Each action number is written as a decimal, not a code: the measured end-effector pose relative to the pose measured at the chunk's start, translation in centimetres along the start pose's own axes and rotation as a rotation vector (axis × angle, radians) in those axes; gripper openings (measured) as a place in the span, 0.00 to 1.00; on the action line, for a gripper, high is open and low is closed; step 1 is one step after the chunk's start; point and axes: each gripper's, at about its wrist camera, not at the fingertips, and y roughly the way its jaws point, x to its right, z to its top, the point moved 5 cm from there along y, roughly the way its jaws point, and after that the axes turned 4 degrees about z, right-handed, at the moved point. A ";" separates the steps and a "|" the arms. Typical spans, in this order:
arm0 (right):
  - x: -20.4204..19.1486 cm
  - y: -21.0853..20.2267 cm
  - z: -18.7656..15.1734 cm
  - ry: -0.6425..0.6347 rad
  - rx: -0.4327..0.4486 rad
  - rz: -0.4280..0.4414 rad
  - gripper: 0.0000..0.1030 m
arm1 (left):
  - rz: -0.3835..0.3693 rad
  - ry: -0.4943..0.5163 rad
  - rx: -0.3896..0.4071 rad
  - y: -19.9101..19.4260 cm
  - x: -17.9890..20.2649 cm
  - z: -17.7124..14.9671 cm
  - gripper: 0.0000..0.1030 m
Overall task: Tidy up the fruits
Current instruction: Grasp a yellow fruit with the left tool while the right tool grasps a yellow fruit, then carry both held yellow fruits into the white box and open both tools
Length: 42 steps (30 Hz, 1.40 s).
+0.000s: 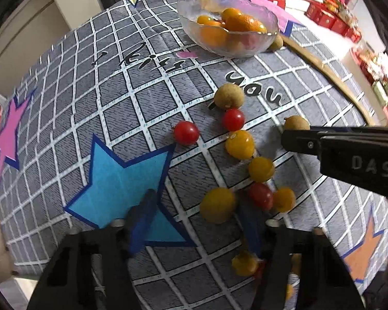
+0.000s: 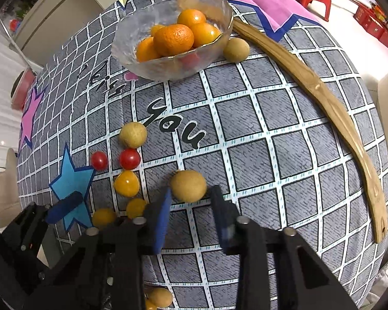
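The right hand-held gripper (image 2: pixel 191 199) hangs low over the cloth with its two blue-padded fingers (image 2: pixel 159 222) spread apart, and a tan longan (image 2: pixel 188 186) sits just beyond the tips, in line with the gap but not clamped. The left hand-held gripper (image 1: pixel 194 211) is also spread wide, its blurred blue pads on either side of a loose cluster: a yellow cherry tomato (image 1: pixel 217 208) right between them, a red cherry tomato (image 1: pixel 260 195) and another small yellow one (image 1: pixel 284 199) near the right-hand pad.

Further out from that cluster, a string of fruit runs away across the surface (image 2: pixel 258 155), which is covered by a grey checked cloth printed with stars and lettering: two more yellow tomatoes (image 1: pixel 240 144), then a red one (image 1: pixel 233 119) touching a second longan (image 1: pixel 229 96), and a lone red tomato (image 1: pixel 186 132) off to the left by the blue star (image 1: pixel 121 180). A few more small fruits lie close under the grippers, too hidden to name for certain.

At the far side stands a clear glass bowl (image 2: pixel 132 59) holding several mandarins (image 2: pixel 173 39), with something red showing low through the glass. A third longan (image 2: pixel 236 49) rests against the bowl's right side, and a long curved wooden stick (image 2: pixel 323 103) sweeps from behind the bowl along the right edge.
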 end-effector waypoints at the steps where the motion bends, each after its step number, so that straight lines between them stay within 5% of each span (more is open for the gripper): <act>1: -0.1 0.2 0.4 -0.002 0.000 0.001 0.28 | 0.002 -0.004 0.003 0.0 0.1 0.2 0.45; 3: 0.3 -0.1 0.0 -0.009 0.001 0.002 0.28 | -0.011 0.002 0.007 -0.4 0.2 0.4 0.26; 17: 0.0 -2.1 -3.2 0.000 -0.001 0.057 0.28 | -0.047 -0.084 0.010 -3.5 -2.4 -1.0 0.26; 23: -1.4 -3.6 -5.2 -0.023 -0.004 0.079 0.28 | -0.049 -0.127 0.034 -5.5 -4.0 -4.7 0.26; 42: -13.5 -4.9 -11.0 -0.234 -0.067 0.152 0.28 | 0.057 -0.349 0.046 -10.7 -14.2 -15.2 0.26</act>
